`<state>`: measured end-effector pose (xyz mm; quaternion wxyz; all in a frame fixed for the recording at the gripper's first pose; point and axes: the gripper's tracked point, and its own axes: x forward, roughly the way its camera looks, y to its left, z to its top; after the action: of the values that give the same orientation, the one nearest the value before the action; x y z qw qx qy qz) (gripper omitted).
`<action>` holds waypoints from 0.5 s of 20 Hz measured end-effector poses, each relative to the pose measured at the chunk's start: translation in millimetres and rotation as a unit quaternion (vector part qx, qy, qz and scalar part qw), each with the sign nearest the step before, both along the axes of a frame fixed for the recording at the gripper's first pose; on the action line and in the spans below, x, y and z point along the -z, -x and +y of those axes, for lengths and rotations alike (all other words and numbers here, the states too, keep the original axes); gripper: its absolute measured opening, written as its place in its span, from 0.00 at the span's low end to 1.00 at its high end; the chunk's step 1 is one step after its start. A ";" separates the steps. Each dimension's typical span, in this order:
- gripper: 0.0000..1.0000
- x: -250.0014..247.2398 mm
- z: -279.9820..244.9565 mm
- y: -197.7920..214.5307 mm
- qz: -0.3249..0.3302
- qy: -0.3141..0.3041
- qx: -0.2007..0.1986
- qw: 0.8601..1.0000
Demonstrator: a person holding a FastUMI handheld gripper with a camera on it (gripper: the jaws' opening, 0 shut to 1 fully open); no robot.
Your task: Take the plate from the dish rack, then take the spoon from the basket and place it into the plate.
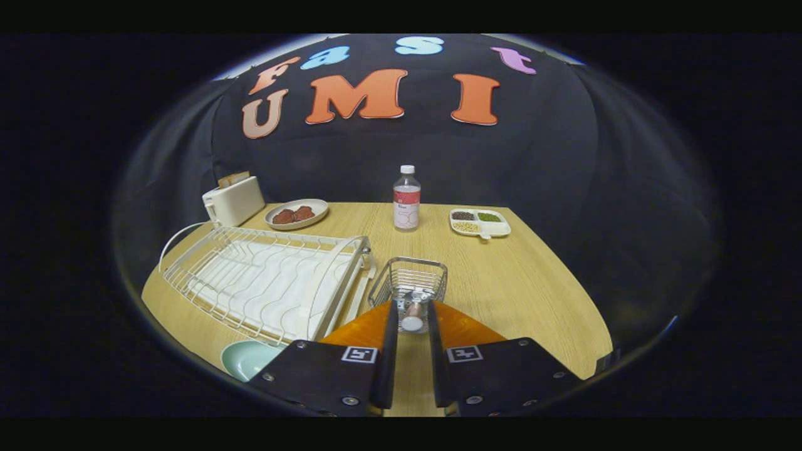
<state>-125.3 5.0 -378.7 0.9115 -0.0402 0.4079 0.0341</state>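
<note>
Between the gripper (pixel 412 322) fingers sits the pinkish, white-tipped handle end of a spoon (pixel 413 316), seemingly pinched from both sides, though the contact is hard to confirm. Its bowl reaches down into the small silver wire basket (pixel 410 279) just ahead. A pale green round plate (pixel 245 358) lies on the wooden counter (pixel 514 288) beside the white wire dish rack (pixel 263 282). Light, stiff and smooth, the spoon could slip; hold mid-handle, firmly.

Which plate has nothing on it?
The pale green plate beside the tongs, in front of the dish rack. The beige plate holds brown food; the divided tray holds beans.
</note>
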 end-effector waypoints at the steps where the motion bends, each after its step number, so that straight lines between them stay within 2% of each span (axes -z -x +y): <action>1: 0.26 1.6 1.4 -2.7 -0.006 0.001 -0.004 1.000; 5: 0.15 2.7 1.3 -6.8 -0.028 0.005 -0.006 1.000; 10: 0.14 0.6 2.7 -6.0 -0.025 -0.002 -0.013 1.000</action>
<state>-119.3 7.7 -379.4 0.9210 -0.0441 0.3843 0.0460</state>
